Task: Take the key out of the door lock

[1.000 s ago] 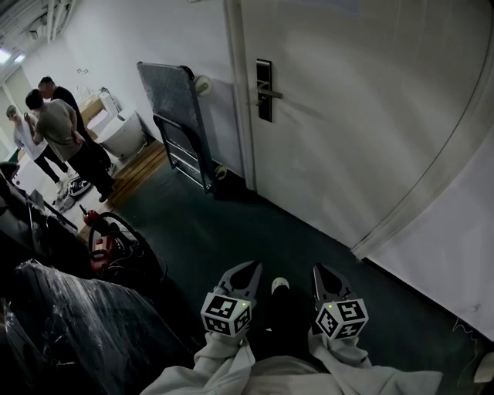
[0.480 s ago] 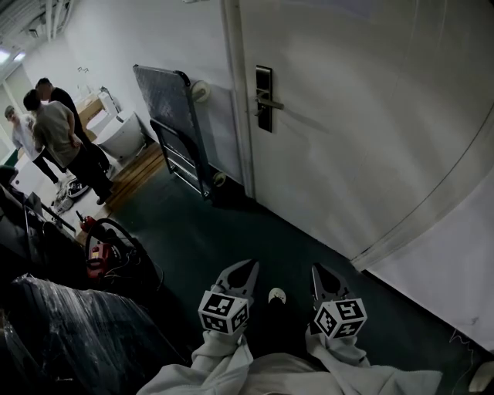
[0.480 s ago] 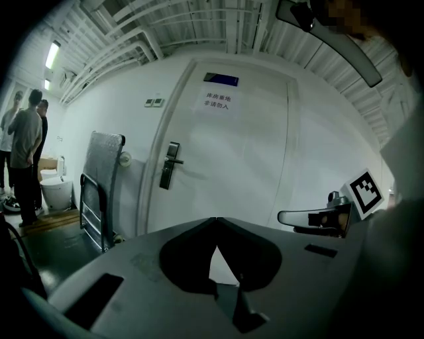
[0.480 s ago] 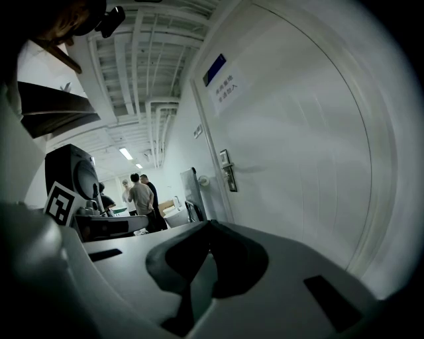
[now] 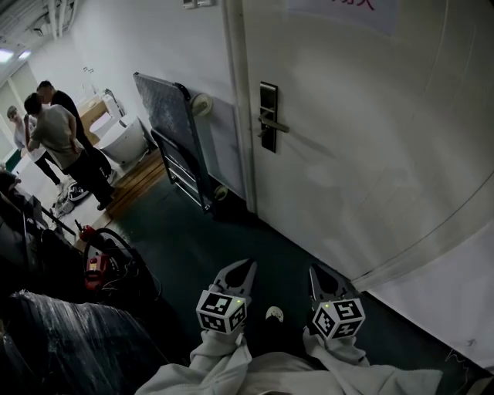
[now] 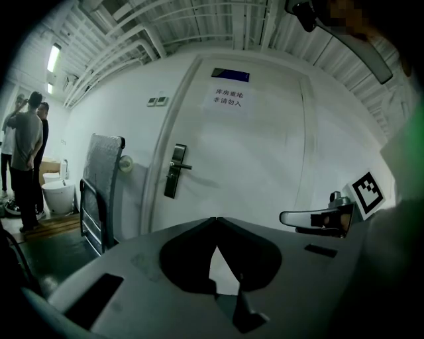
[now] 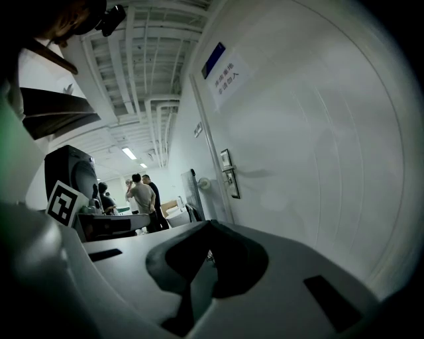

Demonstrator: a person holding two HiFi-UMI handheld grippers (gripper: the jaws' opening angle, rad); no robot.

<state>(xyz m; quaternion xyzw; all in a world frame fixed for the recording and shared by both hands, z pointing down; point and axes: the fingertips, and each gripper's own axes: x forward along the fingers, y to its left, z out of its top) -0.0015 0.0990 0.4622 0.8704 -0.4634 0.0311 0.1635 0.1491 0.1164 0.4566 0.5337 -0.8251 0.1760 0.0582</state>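
At the upper left of the head view, 3 people [image 5: 58, 135] are seen standing together, well apart from the door. A folded platform trolley [image 5: 174, 127] is leaned upright against the white wall, just left of the door frame. At the lower centre, the left tool [image 5: 241, 271] is held low above the dark floor [image 5: 193, 231]. In the left gripper view its jaws are seen pressed tip to tip, with nothing caught between them. The door lock [image 5: 268, 116] is mounted on the white door [image 5: 370, 139] at the upper centre, with its lever handle pointed to the right. The key cannot be made out at this size. The lock is well apart from both tools. To the right of the left tool, the right tool [image 5: 323, 278] is held at about the same height. In the right gripper view its jaws are likewise shown closed together and empty. A notice [image 5: 343, 9] with red print is fixed at the top edge of the frame, on the door.
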